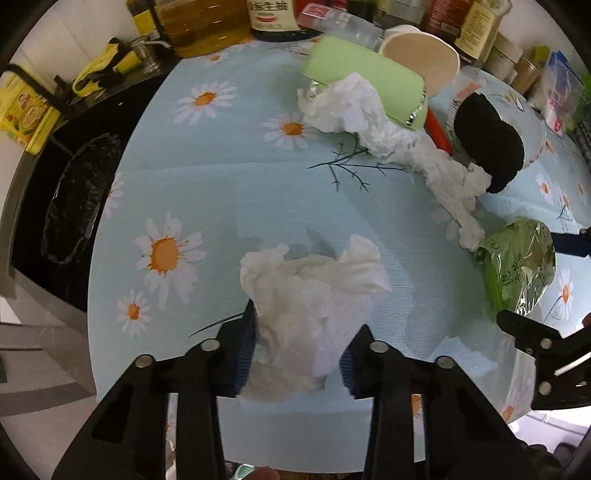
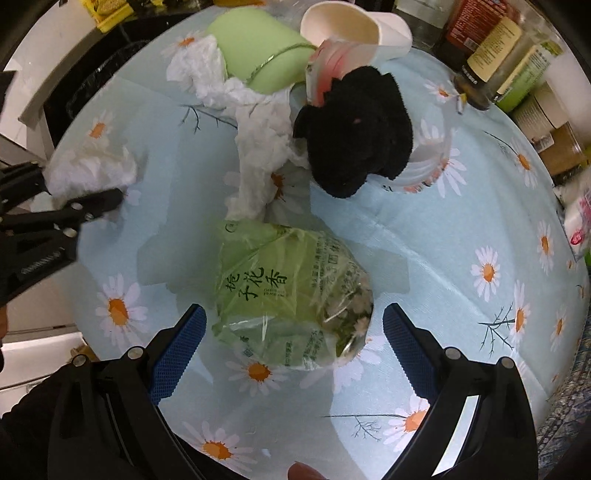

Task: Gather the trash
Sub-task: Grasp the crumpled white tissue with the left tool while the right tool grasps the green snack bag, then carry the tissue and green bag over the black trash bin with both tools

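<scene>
A: What is the left gripper (image 1: 299, 354) doing?

B: Its 2 blue-padded fingers (image 1: 243, 354) press on either side of a crumpled white tissue (image 1: 310, 295), at 6 o'clock in the left wrist view. The wad fills the gap and bulges up past the fingertips, so the jaws are partly closed and gripping it. The tissue lies on the daisy-print tablecloth (image 1: 207, 177).

A: And the right gripper (image 2: 291, 332)?

B: Wide open. Its fingers (image 2: 181, 347) stand at 7 and 5 o'clock in the right wrist view, flanking a crumpled green plastic wrapper (image 2: 284, 291) with printed characters. There is a gap on each side; I see no pad touching the wrapper.

A: Other trash?

B: A long twisted white tissue (image 2: 258, 147) runs from 11 o'clock toward the centre of the right view, ending just above the wrapper. At 12 o'clock lies a light green carton (image 2: 258, 48) on its side, with a tipped white paper cup (image 2: 354, 29) beside it. A black fuzzy cloth (image 2: 362, 129) lies at 1 o'clock over a clear plastic cup (image 2: 428, 162).

A: Anything off the table?

B: A bin with a black bag liner (image 1: 74, 199) sits at 9 o'clock in the left view, beyond the table edge. Bottles and jars (image 1: 273, 14) line the far side.
</scene>
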Available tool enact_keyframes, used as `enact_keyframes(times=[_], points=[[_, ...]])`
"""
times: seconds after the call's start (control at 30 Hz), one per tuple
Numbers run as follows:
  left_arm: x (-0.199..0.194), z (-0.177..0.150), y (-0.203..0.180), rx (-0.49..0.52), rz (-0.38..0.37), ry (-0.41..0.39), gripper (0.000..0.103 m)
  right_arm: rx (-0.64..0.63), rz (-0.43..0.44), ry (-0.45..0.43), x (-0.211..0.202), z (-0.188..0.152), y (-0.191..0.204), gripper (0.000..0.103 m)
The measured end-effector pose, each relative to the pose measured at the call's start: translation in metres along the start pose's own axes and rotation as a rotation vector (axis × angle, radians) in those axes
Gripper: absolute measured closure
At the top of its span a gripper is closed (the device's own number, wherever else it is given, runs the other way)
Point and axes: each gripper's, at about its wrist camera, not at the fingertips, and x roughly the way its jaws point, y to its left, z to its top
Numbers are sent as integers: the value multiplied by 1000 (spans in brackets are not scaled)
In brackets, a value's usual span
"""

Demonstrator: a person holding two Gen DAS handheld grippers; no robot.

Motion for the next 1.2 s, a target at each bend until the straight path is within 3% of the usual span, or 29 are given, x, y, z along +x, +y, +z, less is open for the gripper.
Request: enact_keyframes(times=[0.1,0.33,0.57,0.97,1.2], points=[[-5,-5,2,-34,-2,-3,67,2,1,32,11,6,8,21],[-14,-16,13,-73,-7,-8,68,21,0,32,12,12,12,27],[-19,-16,20,-69,-17,-20,68,58,27,14,-7,-7,4,27],[-21,-3,48,-6,-60,-45,68,155,22,-12,-42,-6,6,27],[-20,9,90,53,-154,-58,68,224,-11,-38,-58,32,39,27]])
